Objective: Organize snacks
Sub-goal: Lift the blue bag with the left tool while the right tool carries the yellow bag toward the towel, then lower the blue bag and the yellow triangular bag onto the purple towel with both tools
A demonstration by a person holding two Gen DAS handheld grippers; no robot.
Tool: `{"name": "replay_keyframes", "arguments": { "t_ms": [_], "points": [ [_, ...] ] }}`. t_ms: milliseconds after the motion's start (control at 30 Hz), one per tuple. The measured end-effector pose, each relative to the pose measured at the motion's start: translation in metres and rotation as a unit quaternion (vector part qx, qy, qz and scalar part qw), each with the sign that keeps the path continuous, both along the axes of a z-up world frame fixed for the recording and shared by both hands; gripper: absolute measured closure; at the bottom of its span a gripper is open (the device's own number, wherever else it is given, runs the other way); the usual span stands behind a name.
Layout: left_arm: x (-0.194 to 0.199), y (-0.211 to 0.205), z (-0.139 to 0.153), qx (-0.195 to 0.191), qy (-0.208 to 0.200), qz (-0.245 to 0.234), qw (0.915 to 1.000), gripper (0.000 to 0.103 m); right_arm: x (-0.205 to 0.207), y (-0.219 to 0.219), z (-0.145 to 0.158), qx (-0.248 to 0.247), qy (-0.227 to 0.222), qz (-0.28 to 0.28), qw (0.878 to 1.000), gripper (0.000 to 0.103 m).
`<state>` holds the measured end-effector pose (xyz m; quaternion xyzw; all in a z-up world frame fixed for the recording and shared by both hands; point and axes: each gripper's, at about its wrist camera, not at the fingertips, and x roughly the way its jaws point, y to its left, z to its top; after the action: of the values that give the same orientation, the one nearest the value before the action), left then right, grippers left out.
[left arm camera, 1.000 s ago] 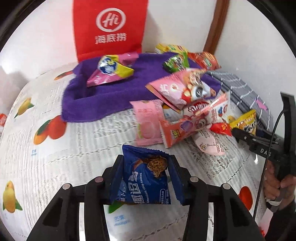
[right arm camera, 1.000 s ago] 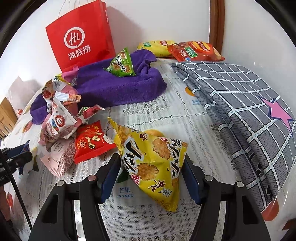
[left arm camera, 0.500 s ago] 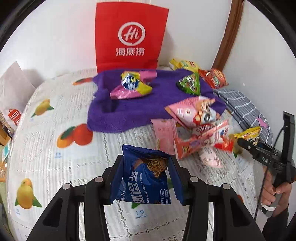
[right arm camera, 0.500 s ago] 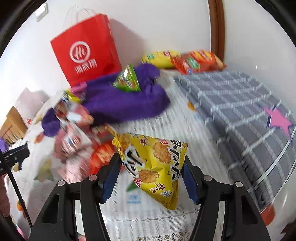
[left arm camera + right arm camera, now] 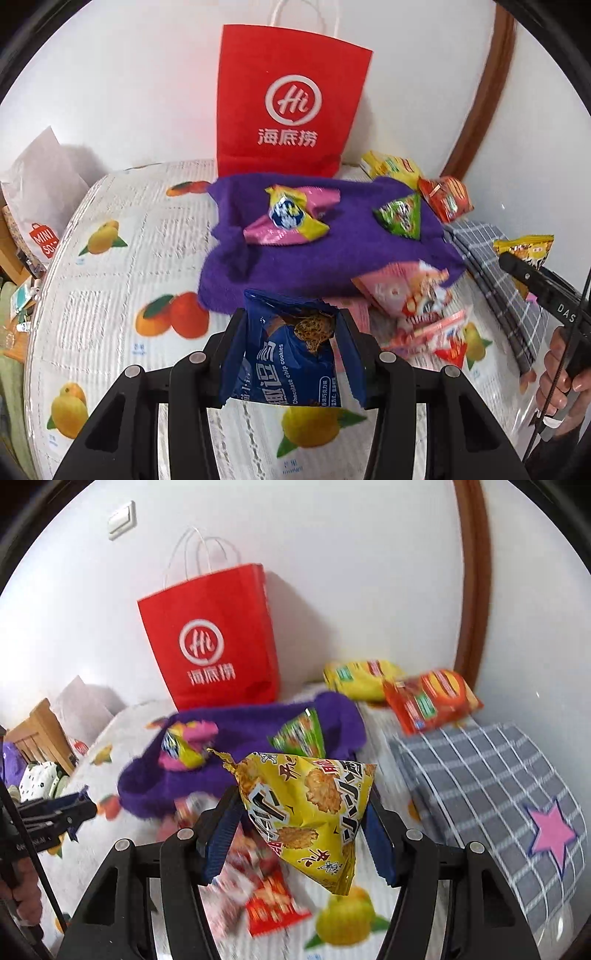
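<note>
Now both grippers pinch 1 pack each: left gripper (image 5: 291,354) w/ cookie pack (image 5: 290,360), right gripper (image 5: 301,825) w/ yellow pack (image 5: 308,808); red bag (image 5: 290,107) straight ahead, upright, nearer left.

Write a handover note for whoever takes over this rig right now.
Left gripper: shut on the blue cookie pack, held above the table.
Right gripper: shut on the yellow cracker bag, also lifted.
Two snacks lie on the purple towel; a loose pile lies beside it; the red paper bag stands behind.
Done: both packs picked up. Left: place them, sort the rest.
</note>
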<state>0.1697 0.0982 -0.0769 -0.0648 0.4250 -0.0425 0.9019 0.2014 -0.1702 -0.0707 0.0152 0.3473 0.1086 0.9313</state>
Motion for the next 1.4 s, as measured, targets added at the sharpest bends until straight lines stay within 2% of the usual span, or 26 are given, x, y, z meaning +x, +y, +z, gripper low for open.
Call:
{"name": "replay_keyframes", "arguments": {
  "t_ms": [300,400,600,700,900,1000,1133,1400],
  "points": [
    [0.037,0.011,0.011,-0.015,-0.016,0.038,0.999,0.058,0.057,0.022,0.01,0.024,-0.009,0.018,0.999,0.04],
    [0.052,0.013,0.012,-0.027,-0.025,0.053,0.9979,0.058,0.075,0.028,0.002,0.025,-0.007,0.02,0.999,0.04],
    [0.081,0.011,0.0,-0.039,-0.023,0.071,0.9965,0.058,0.106,0.023,-0.039,0.045,0.027,0.019,0.998,0.04],
    [0.089,0.006,-0.009,-0.029,-0.028,0.077,0.9962,0.058,0.111,0.021,-0.052,0.022,0.037,0.013,0.999,0.04],
    [0.094,-0.001,-0.029,-0.038,-0.018,0.082,0.9957,0.058,0.113,0.012,-0.07,0.046,0.062,0.022,0.997,0.04],
    [0.093,0.0,-0.03,-0.03,-0.027,0.086,0.9955,0.057,0.115,0.017,-0.076,0.034,0.067,0.023,0.997,0.04],
    [0.095,0.011,-0.033,-0.067,-0.022,0.085,0.9938,0.058,0.115,0.023,-0.081,0.019,0.074,0.026,0.997,0.04],
    [0.094,0.002,-0.033,-0.062,-0.028,0.071,0.9952,0.057,0.115,0.024,-0.082,0.017,0.073,0.022,0.997,0.04]
  ]
}}
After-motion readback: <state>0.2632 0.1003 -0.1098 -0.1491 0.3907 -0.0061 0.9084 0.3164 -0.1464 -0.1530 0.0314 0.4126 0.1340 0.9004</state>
